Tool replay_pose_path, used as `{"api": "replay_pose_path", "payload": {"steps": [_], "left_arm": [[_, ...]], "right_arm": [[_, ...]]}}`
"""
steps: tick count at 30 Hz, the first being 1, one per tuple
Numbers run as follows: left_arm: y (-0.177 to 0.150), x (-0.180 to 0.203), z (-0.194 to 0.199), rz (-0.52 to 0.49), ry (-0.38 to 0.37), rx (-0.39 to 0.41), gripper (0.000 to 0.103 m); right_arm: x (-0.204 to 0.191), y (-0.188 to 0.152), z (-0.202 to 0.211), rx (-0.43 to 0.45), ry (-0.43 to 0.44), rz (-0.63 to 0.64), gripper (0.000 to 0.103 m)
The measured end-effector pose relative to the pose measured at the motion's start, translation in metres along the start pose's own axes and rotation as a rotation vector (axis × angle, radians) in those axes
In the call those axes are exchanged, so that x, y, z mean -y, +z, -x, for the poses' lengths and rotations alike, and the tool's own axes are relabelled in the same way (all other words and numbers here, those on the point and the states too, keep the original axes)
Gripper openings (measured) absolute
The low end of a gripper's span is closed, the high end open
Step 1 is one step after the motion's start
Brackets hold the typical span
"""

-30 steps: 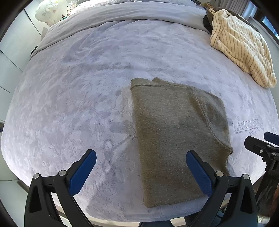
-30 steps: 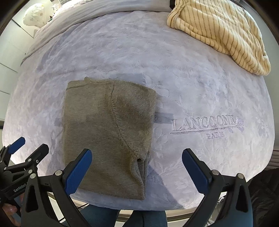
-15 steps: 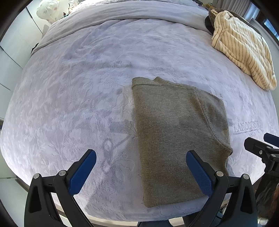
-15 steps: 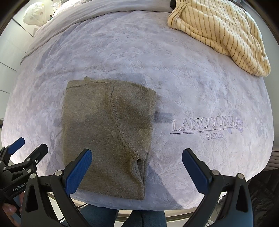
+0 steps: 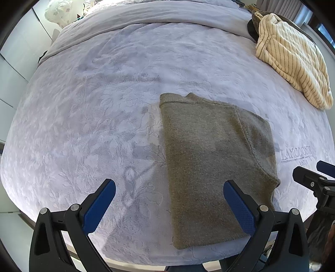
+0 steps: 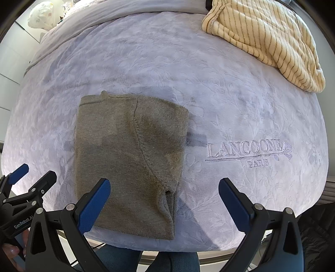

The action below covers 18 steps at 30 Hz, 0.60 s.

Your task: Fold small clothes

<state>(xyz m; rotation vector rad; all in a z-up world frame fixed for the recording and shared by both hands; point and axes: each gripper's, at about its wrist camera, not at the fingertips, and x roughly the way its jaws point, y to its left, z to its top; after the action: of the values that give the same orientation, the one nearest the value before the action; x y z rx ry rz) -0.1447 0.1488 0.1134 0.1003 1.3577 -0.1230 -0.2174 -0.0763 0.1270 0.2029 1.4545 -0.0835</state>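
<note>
A bedroom in someone's home. A wide bed (image 6: 240, 108) fills nearly everything, spread with a pale lilac plush blanket (image 5: 104, 117) embossed with flowers and stitched with "LANCOONE PARIS" (image 6: 249, 149) toward its near right corner. A plain grey sheet (image 5: 157, 14) shows along the far edge. White cupboard doors (image 5: 12, 69) stand past the left edge, and a cream striped garment (image 6: 268, 41) is heaped at the far right corner.

Both grippers (image 5: 169, 204) (image 6: 164, 202): black frames, blue ribbed pads, silver screws; "GenRobot.AI" printed white; blue jeans (image 6: 167, 260) below.
</note>
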Motion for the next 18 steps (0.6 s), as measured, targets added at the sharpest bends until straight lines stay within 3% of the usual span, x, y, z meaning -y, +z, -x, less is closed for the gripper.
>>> {"api": "replay_pose_path", "payload": {"steps": [18], "left_arm": [[-0.0049, 0.0015, 0.0021, 0.035, 0.029, -0.007, 0.103]], "right_arm": [[0.0022, 0.0006, 0.002, 0.004, -0.002, 0.006, 0.103]]}}
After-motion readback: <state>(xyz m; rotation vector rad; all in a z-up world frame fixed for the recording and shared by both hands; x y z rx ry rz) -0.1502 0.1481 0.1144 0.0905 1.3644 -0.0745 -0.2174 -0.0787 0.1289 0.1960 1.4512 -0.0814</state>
